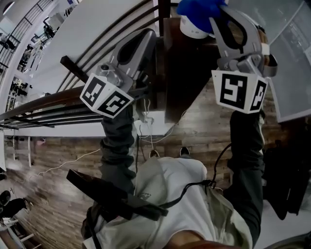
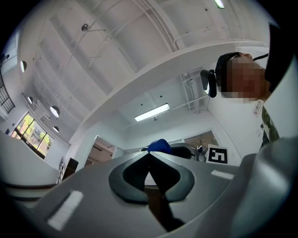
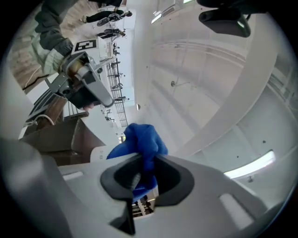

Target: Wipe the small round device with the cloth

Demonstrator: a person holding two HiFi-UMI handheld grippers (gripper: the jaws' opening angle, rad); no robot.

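At the dark wooden ledge [image 1: 187, 73], your right gripper [image 1: 216, 14] clamps the blue cloth [image 1: 197, 10] over the small white round device [image 1: 190, 30]; your left gripper [image 1: 146, 41] is closed on nothing.

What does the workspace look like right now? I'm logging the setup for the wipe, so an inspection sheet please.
Surface: dark wooden stand, its top mostly hidden.
Job's things: white round device on the stand; blue cloth bunched over it.
Clutter: nothing seen.
Grippers: right gripper shut on the cloth; left gripper shut, empty.
Cables: white cables on the floor; black cable across the person's front.
Surroundings: railing, wood floor.
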